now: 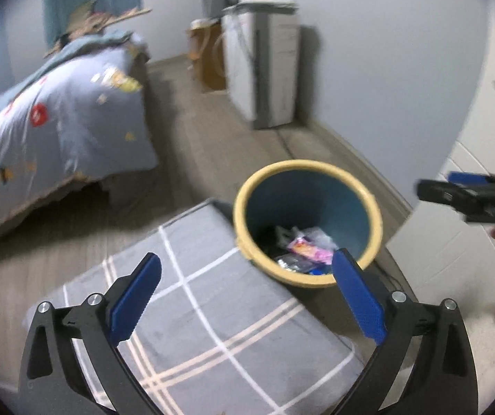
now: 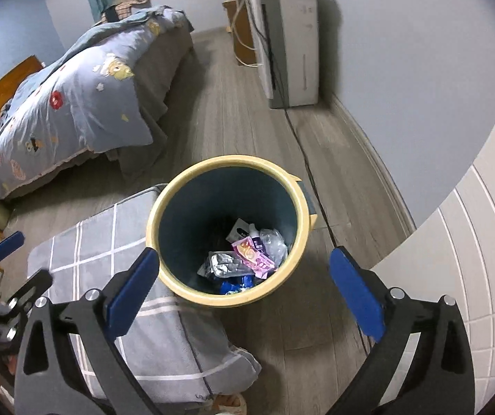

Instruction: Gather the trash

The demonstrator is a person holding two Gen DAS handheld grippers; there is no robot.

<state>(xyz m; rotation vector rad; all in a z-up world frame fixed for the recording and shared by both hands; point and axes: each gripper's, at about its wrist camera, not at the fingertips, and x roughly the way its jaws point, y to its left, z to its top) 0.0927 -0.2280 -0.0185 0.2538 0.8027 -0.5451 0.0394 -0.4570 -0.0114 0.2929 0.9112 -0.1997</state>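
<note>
Trash (image 2: 244, 259) sits in the bottom of the yellow-rimmed bin (image 2: 164, 242) on the floor: pink wrapper, silver pouch, clear plastic. My right gripper (image 2: 244, 287) hangs above the bin, jaws spread wide, nothing between them. My left gripper (image 1: 247, 290) is released too, empty, bin at 1 o'clock, over the grey checked cushion (image 1: 212, 328). Bed (image 2: 74, 103) at 10 o'clock.

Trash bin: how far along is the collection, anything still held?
Done: the trash bin already holds several pieces, among them a pink wrapper, a silver packet and clear plastic. In hand: nothing; the left gripper and right gripper both stand wide open and empty above the bin. Left: no loose trash shows on the visible floor or grey checked cushion; areas outside these views can't be judged.
</note>
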